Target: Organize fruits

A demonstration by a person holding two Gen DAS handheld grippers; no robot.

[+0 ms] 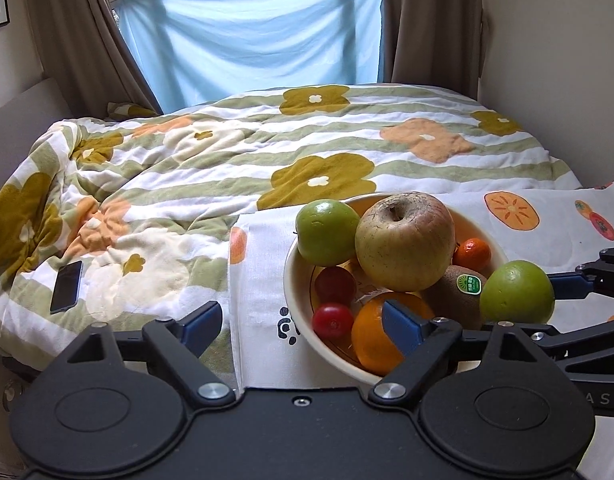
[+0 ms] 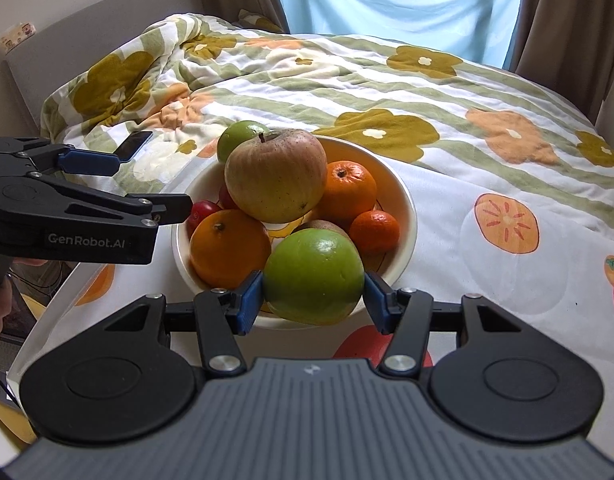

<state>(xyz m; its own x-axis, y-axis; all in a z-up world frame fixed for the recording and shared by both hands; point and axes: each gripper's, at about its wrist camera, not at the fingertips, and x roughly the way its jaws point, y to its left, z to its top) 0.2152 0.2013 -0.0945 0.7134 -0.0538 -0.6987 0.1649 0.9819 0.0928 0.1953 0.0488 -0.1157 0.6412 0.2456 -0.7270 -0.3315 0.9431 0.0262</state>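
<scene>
Gripping a green apple [image 2: 313,276] between both pads, my right gripper [image 2: 313,300] is hanging over the bowl's [image 2: 407,216] near rim; my left gripper [image 1: 303,326] is gaping wide, holding nothing, beside the orange [image 1: 371,336].

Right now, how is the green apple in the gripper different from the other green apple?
The held green apple is clamped in the right gripper at the near rim of the bowl; the other green apple rests loose in the bowl's far side. The held one shows whole; the big yellowish apple partly hides the other. Both are round and shiny.
</scene>
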